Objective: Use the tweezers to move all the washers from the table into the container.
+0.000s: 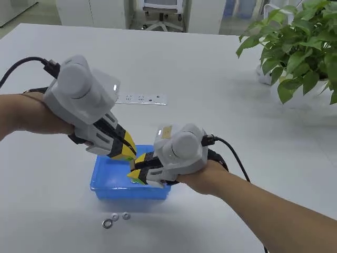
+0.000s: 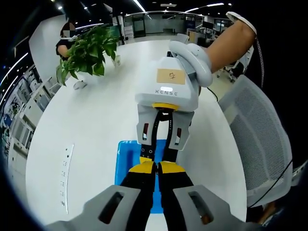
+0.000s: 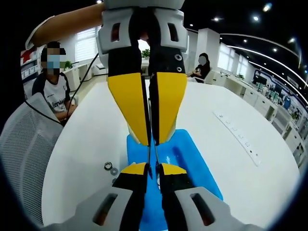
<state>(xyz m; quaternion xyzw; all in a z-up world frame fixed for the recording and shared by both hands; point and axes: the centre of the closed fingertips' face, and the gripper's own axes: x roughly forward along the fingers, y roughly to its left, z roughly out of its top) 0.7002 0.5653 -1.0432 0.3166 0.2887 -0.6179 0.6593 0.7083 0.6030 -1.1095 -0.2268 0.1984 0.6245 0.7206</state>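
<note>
Over the blue container [image 1: 126, 192] my two grippers meet tip to tip. The left gripper [image 1: 126, 152] comes down from the upper left, and the right gripper [image 1: 138, 171] reaches in from the right. A thin metal strip, the tweezers [image 3: 149, 161], runs through both narrow jaw gaps. Its tip points into the container [image 3: 195, 161]. Both pairs of yellow-tipped jaws look pressed on it, the left gripper [image 3: 150, 137] above and the right gripper [image 3: 154, 169] below. Three washers [image 1: 115, 217] lie on the table in front of the container, also visible as washers [image 3: 111, 169].
A white power strip [image 1: 141, 98] lies on the table behind the container. A potted plant [image 1: 295, 47] stands at the far right. A mesh chair [image 3: 21, 144] and seated people are beyond the table's edge. The cable of the right gripper [image 1: 237, 155] trails over my forearm.
</note>
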